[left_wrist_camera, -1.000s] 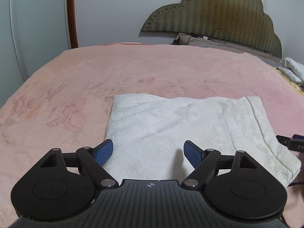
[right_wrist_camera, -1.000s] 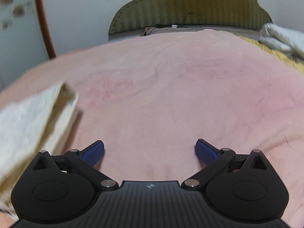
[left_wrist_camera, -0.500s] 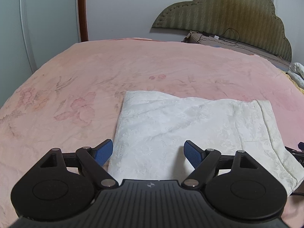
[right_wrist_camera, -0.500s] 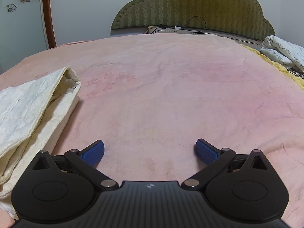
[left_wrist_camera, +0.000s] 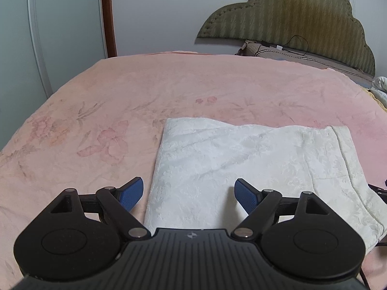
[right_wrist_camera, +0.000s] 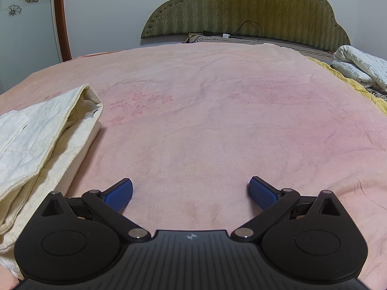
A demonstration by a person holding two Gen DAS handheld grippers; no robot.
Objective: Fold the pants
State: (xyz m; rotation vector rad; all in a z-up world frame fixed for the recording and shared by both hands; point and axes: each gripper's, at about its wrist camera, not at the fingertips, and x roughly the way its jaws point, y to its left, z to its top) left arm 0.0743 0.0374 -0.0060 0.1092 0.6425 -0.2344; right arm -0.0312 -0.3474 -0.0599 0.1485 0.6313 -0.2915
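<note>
Pants point(left_wrist_camera: 254, 169), cream-white, lie folded into a flat rectangle on the bed point(left_wrist_camera: 145, 96) with its pink floral blanket. Left tool point(left_wrist_camera: 189, 191) hovers over the near edge of the fold, jaws wide apart, blue pads point(left_wrist_camera: 246, 197) clear of the fabric, nothing gripped. Right tool point(right_wrist_camera: 191, 191) sits to the right of the pants over bare blanket, jaws also spread wide, empty. In the right wrist view the stacked layers and waistband label show at the left edge point(right_wrist_camera: 43, 140). Green padded headboard point(right_wrist_camera: 241, 7) behind; white printed bedding point(right_wrist_camera: 358, 65) at far right.
</note>
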